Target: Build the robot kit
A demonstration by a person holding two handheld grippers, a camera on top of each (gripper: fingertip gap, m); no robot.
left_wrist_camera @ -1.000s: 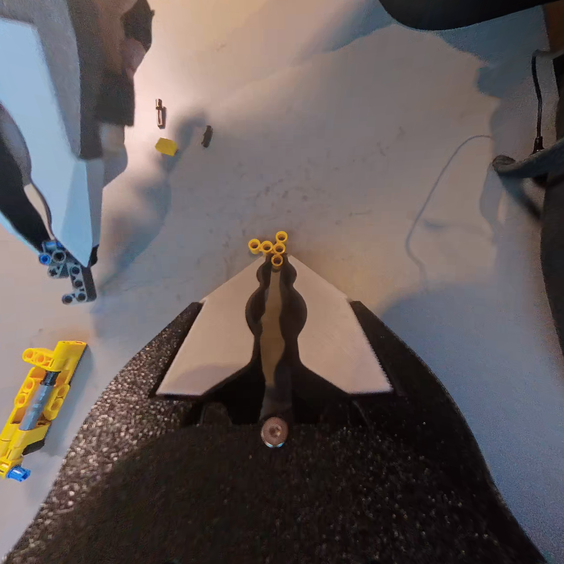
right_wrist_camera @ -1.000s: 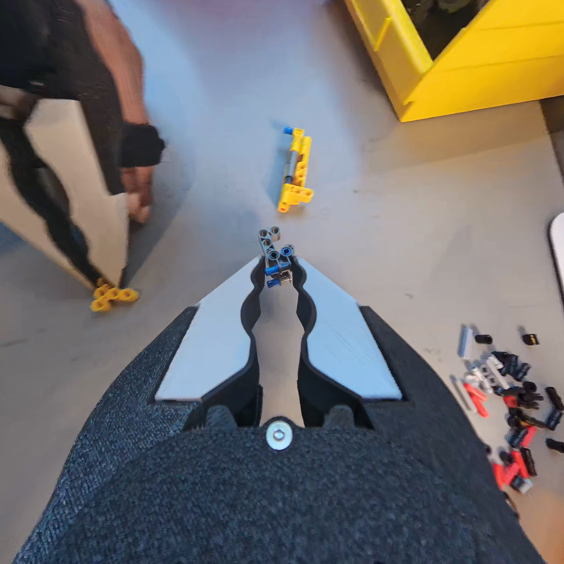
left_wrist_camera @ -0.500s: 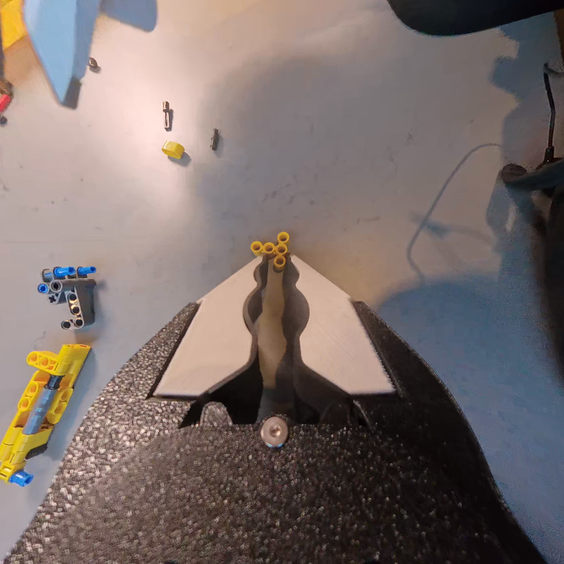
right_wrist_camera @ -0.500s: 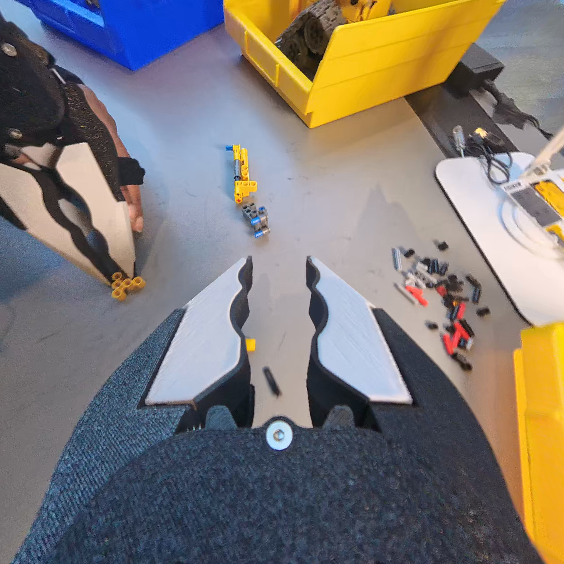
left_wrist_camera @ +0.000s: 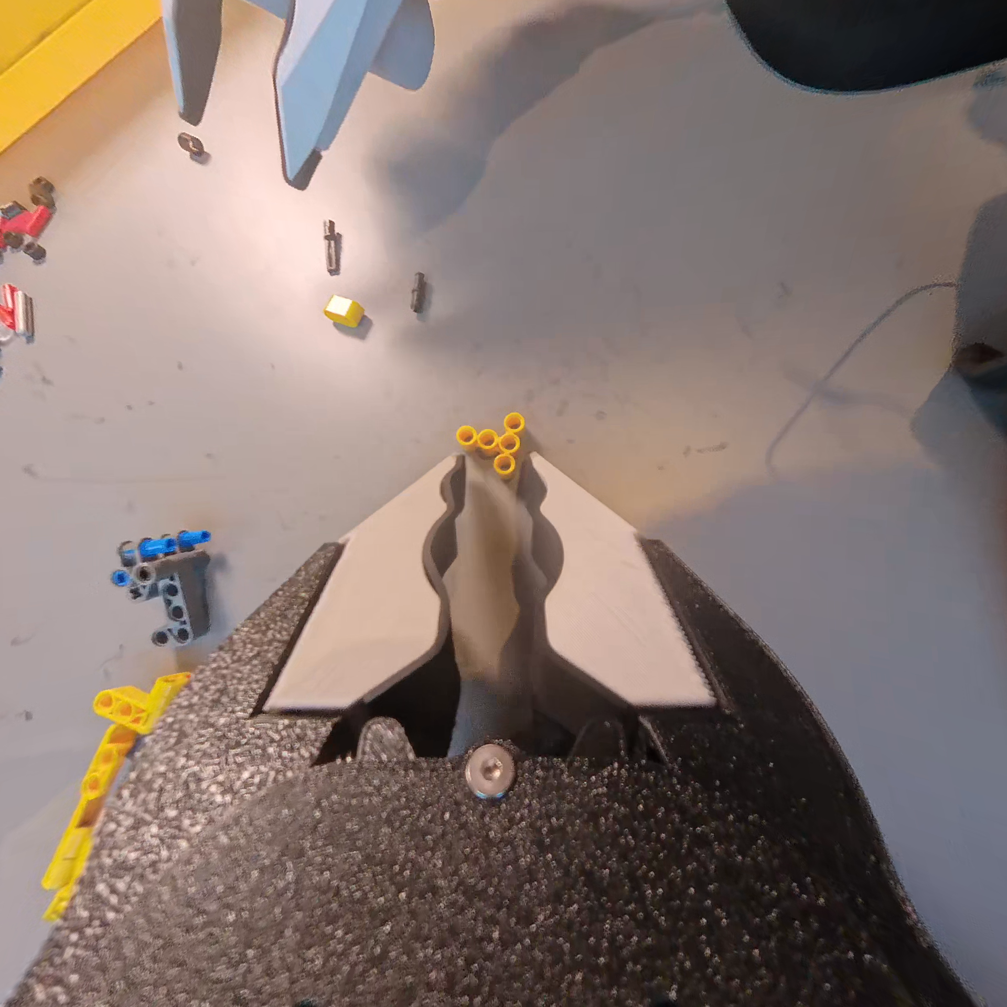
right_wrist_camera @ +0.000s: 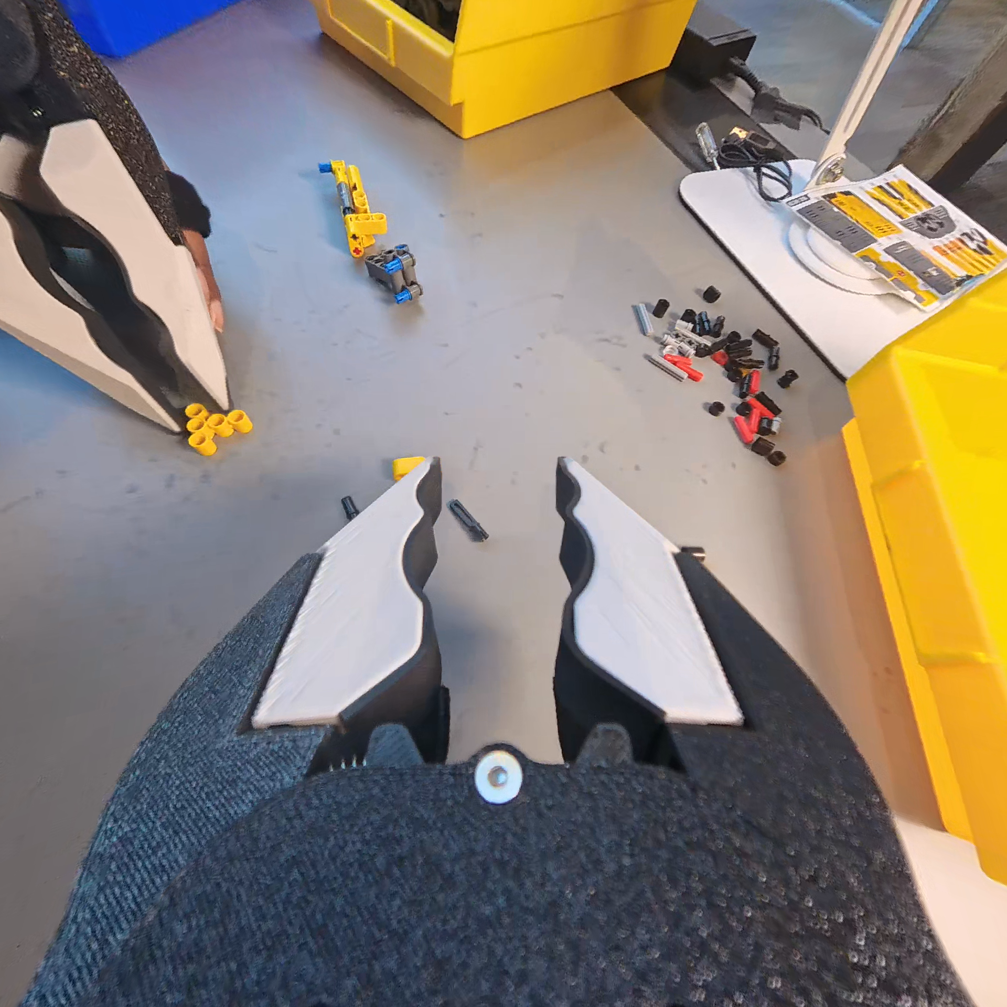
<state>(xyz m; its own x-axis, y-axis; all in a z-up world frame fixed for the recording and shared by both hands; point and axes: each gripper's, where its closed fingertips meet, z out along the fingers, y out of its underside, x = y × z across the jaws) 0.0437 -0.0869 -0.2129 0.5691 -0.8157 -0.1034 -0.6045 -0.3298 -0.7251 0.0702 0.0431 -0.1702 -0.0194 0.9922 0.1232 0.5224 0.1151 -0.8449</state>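
Left tongs (left_wrist_camera: 493,463) nearly closed, pinching a yellow T-shaped beam (left_wrist_camera: 498,444) at centre frame, low on the grey surface (left_wrist_camera: 654,272). Right tongs (right_wrist_camera: 497,468) spread wide, empty, over a black pin (right_wrist_camera: 467,520); a second ago clamped on the grey-and-blue assembly (right_wrist_camera: 395,272), now lying upper centre beside the yellow assembly (right_wrist_camera: 357,204). Loose red and black pins (right_wrist_camera: 725,365) at right, yellow bin (right_wrist_camera: 517,49) above.

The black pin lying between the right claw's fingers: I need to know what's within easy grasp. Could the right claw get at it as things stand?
Probably yes. The right claw is open, and the black pin lies on bare table by its left finger with nothing over it.
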